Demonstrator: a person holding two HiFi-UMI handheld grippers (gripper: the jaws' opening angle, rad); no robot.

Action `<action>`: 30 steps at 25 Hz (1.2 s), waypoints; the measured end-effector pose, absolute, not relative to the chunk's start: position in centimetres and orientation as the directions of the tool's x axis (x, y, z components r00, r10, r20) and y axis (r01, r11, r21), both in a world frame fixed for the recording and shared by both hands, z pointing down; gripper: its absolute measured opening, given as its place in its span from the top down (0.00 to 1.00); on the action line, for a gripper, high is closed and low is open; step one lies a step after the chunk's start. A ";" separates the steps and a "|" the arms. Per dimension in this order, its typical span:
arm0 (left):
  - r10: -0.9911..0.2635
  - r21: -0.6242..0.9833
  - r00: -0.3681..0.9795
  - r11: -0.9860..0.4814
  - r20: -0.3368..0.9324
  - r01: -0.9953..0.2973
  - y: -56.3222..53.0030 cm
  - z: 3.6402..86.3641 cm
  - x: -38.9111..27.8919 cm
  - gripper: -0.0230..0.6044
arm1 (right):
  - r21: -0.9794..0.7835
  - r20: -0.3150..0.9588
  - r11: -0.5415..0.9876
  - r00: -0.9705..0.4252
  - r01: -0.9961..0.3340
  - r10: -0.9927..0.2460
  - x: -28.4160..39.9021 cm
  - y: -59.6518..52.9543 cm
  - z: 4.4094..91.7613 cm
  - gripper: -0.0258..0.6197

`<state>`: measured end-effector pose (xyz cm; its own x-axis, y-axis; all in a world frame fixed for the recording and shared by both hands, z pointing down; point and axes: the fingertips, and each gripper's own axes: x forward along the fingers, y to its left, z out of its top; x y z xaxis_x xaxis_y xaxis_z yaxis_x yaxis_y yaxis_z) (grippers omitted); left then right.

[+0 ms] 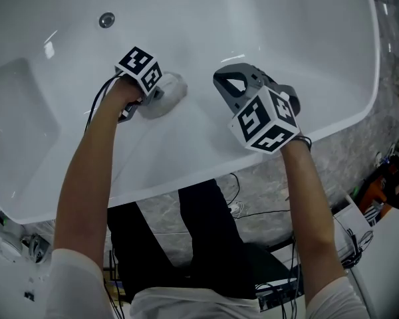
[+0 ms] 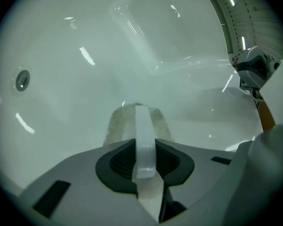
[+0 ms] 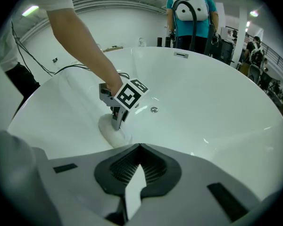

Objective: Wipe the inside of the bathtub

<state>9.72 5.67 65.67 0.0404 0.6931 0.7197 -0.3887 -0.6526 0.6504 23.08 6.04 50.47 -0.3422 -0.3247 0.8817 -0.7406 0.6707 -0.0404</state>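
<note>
The white bathtub [image 1: 272, 25] fills the head view. My left gripper [image 1: 153, 100] is down inside it, shut on a white wiping pad [image 1: 169, 93] that lies pressed against the tub's near inner wall. In the left gripper view the pad [image 2: 117, 124] shows grainy beyond the jaws, and its white strap runs back between them at the left gripper [image 2: 145, 147]. My right gripper [image 1: 229, 82] hovers over the tub to the right of the pad, shut and holding nothing. The right gripper view shows its jaws meeting at the right gripper [image 3: 140, 147], with the left gripper [image 3: 115, 121] and the pad [image 3: 111, 134] beyond.
A round metal fitting [image 1: 106, 20] sits on the far tub wall, and a square step [image 1: 20, 111] is moulded in at the left. Cables [image 1: 236, 201] trail over the marble floor [image 1: 332, 158] near my legs. People [image 3: 191, 18] stand behind the tub.
</note>
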 end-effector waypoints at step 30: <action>0.735 0.745 0.144 -0.627 0.663 -0.227 12.0 66.0 31.7 0.81 | 0.027 0.945 0.662 -0.196 -0.749 -0.261 39.2 11.6 49.8 0.93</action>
<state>31.75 12.04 65.95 0.1437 0.7348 0.6628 -0.2274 -0.6273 0.7448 39.20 11.63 49.80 -0.1963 -0.2607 0.9452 -0.7487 0.6623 0.0272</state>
